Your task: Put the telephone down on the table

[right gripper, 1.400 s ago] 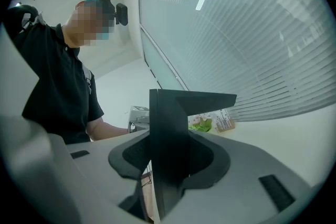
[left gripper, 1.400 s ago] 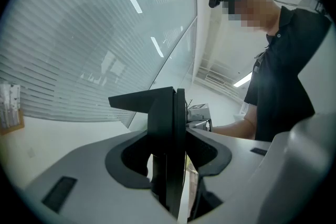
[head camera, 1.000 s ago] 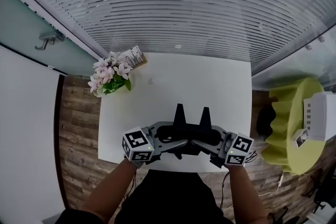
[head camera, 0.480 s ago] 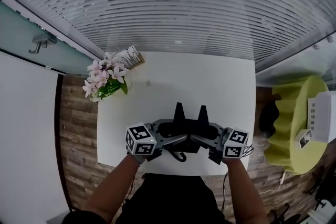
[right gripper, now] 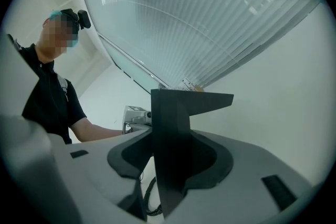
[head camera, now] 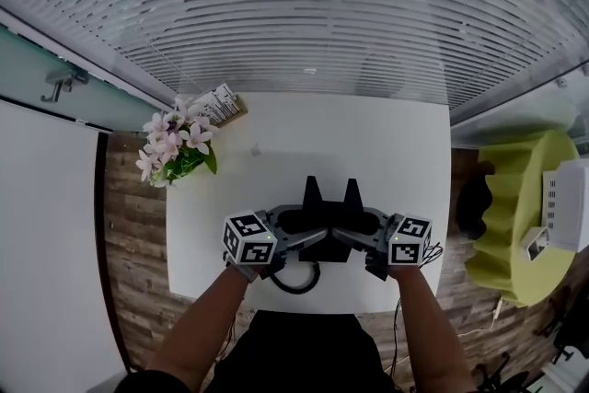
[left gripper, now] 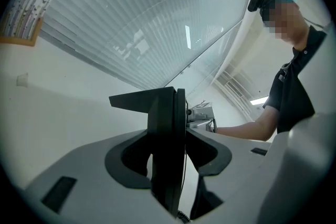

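A black telephone (head camera: 328, 214) with two upright feet hangs low over the near half of the white table (head camera: 368, 143), and I cannot tell whether it touches. My left gripper (head camera: 308, 236) is shut on its left edge, seen as a thin black slab (left gripper: 167, 128) between the jaws. My right gripper (head camera: 346, 235) grips the right edge (right gripper: 173, 128); its jaws have just been opening slightly, with the telephone still between them. The coiled cord (head camera: 293, 281) loops below, near the table's front edge.
A bunch of pink flowers (head camera: 175, 147) and a small printed box (head camera: 216, 101) sit at the table's far left corner. A yellow-green seat (head camera: 511, 216) with a white device (head camera: 566, 207) stands to the right. Window blinds run behind the table.
Both grippers have come down towards the table with the telephone between them. The cord loop now shows more fully under the telephone.
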`<state>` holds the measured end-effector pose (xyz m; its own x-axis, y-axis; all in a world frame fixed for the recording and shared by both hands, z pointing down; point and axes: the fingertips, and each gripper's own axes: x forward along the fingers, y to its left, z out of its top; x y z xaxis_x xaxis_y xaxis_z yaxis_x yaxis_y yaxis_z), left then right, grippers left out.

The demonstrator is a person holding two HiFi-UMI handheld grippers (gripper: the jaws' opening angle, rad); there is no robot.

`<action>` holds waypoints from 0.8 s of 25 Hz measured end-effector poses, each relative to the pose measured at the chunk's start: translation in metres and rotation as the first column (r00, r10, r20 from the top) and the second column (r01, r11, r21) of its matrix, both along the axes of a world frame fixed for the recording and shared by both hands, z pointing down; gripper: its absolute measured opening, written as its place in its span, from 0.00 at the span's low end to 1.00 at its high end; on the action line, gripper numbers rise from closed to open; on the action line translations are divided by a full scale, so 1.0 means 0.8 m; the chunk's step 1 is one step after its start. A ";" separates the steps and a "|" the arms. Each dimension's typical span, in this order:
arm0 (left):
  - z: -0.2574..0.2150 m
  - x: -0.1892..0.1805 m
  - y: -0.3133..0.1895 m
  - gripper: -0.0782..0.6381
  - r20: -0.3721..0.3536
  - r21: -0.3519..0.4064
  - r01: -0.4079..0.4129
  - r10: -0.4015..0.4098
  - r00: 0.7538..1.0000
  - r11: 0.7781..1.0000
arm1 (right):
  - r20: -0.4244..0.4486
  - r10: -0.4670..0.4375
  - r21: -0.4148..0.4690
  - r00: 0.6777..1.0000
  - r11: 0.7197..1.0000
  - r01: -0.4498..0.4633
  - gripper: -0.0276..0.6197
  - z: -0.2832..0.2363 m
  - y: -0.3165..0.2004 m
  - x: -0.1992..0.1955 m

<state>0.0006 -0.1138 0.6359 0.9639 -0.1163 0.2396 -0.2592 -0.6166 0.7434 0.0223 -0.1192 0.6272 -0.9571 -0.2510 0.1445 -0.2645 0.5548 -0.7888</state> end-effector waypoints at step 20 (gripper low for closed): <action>0.052 -0.003 -0.039 0.40 0.007 -0.169 0.061 -0.061 0.998 0.984 | 0.007 0.055 -0.105 0.998 0.993 -0.054 0.35 0.052 -0.043 0.000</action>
<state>-0.0018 -0.1453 0.6774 0.9559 -0.1325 0.2622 -0.2936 -0.4649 0.8353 0.0225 -0.1537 0.6690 -0.9439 -0.2871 0.1632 -0.2840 0.4536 -0.8447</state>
